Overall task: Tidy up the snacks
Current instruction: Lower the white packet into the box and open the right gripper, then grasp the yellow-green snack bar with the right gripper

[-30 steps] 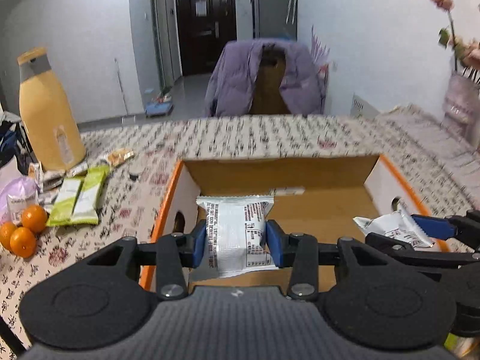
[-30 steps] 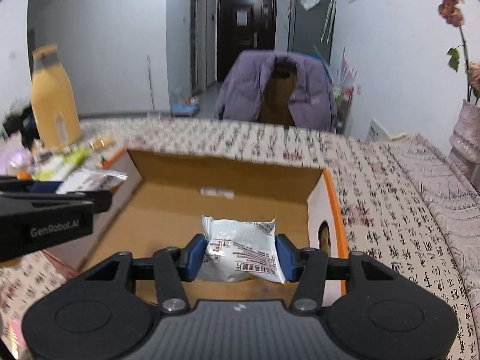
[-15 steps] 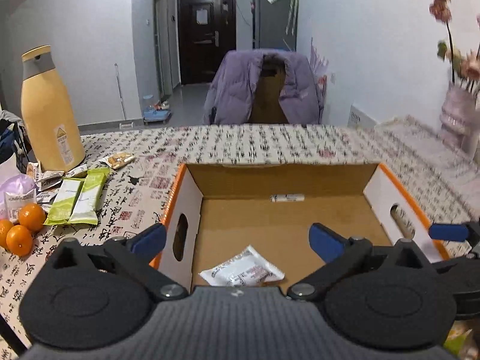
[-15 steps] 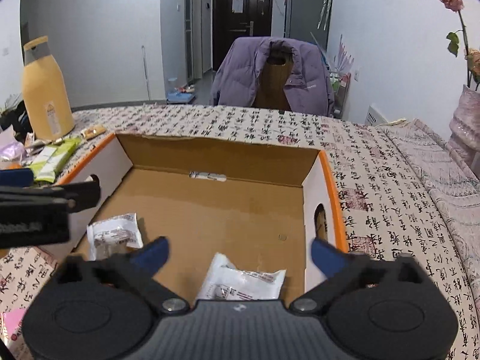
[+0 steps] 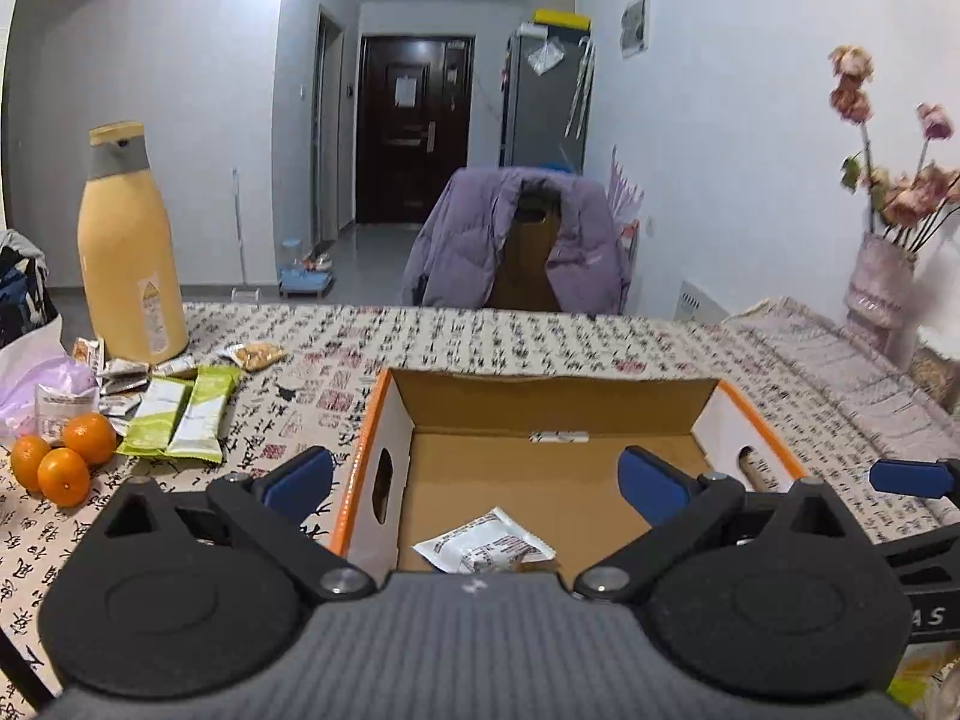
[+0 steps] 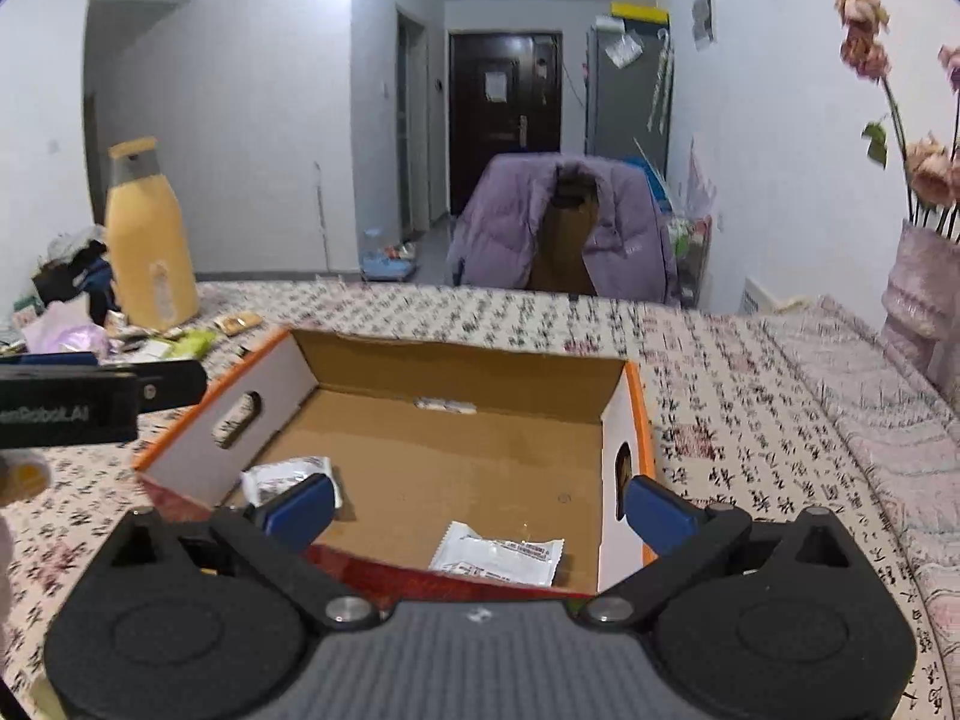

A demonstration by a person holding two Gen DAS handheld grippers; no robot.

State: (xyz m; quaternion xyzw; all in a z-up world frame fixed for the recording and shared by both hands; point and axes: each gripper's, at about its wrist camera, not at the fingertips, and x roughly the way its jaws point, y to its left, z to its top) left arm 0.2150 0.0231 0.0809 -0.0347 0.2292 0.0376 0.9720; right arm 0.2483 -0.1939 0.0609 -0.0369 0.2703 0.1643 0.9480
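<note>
An open cardboard box (image 5: 558,384) with orange edges sits on the table; it also shows in the right wrist view (image 6: 633,420). Two white snack packets lie on its floor: one at the near left (image 5: 483,549), also in the right wrist view (image 6: 288,477), and one at the near right (image 6: 501,555). My left gripper (image 5: 474,480) is open and empty above the box's near left side. My right gripper (image 6: 477,507) is open and empty above the near right side. Green snack bars (image 5: 180,420) and small packets (image 5: 255,355) lie left of the box.
A tall yellow bottle (image 5: 129,252) stands at the far left, with three oranges (image 5: 60,459) and a plastic bag (image 5: 36,378) near it. A chair with a purple jacket (image 5: 516,246) is behind the table. A vase of flowers (image 5: 879,282) stands at the right.
Both grippers opened and let their white packets fall into the box. Both have since pulled back and up from the box.
</note>
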